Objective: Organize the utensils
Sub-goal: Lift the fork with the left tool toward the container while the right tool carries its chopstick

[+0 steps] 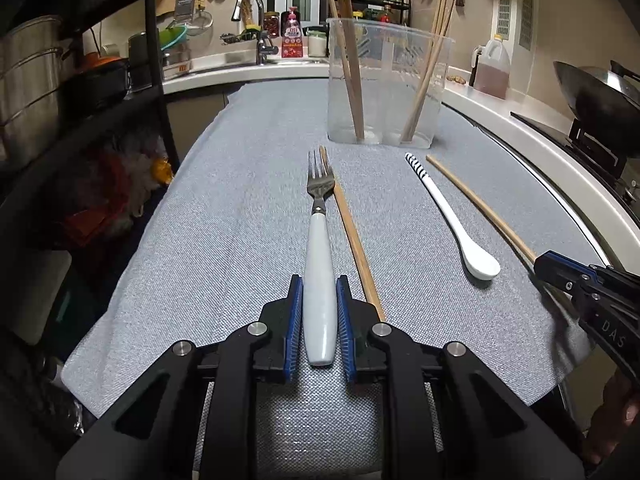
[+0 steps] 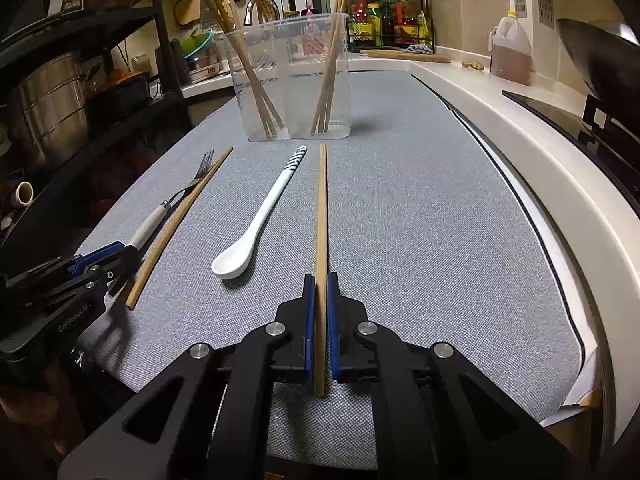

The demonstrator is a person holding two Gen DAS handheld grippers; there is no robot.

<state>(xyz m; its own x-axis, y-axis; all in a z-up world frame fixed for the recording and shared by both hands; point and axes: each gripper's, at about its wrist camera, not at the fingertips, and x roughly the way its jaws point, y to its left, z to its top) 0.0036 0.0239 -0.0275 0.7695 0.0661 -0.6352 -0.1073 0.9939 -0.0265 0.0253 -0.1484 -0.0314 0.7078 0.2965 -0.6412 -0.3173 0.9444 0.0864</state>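
- Covering the tabletop (image 1: pixel 224 208): a grey cloth, carrying every loose utensil.
- Standing upright at the far end: a clear bin (image 1: pixel 386 80), split into compartments, already holding chopsticks leaning in the left and right sections; lying straight ahead of both grippers.
- Reaching in from the near edge: left gripper (image 1: pixel 319 284), fingers (image 1: pixel 295 312) closing on the fork's white handle, blue pads looking to be touching or all but touching it on both sides; fork resting on the cloth, not yet lifted.
- Sitting to its right: right gripper (image 2: pixel 318 280), fingers pinching narrow on a chopstick (image 2: pixel 321 216), pads tight against the wood.
- Lying with long axis pointing away from the fingers toward the bin: fork (image 1: pixel 319 240), tines at the far end, steel head, glossy white handle; likely slippery in the grip.
- Running likewise straight ahead from the right fingers toward the bin's right section: the gripped chopstick, pale wood, thin, square-ended.
- Lying just beside the fork on its right, ungripped: a second chopstick (image 1: pixel 352 236), nearer the left gripper.
- Resting between the two chopsticks: a white spoon (image 2: pixel 260 220), bowl toward the near edge, striped handle tip toward the bin.
- Judging the next move: lifting and carrying forward, each utensil tipping upright over its compartment.
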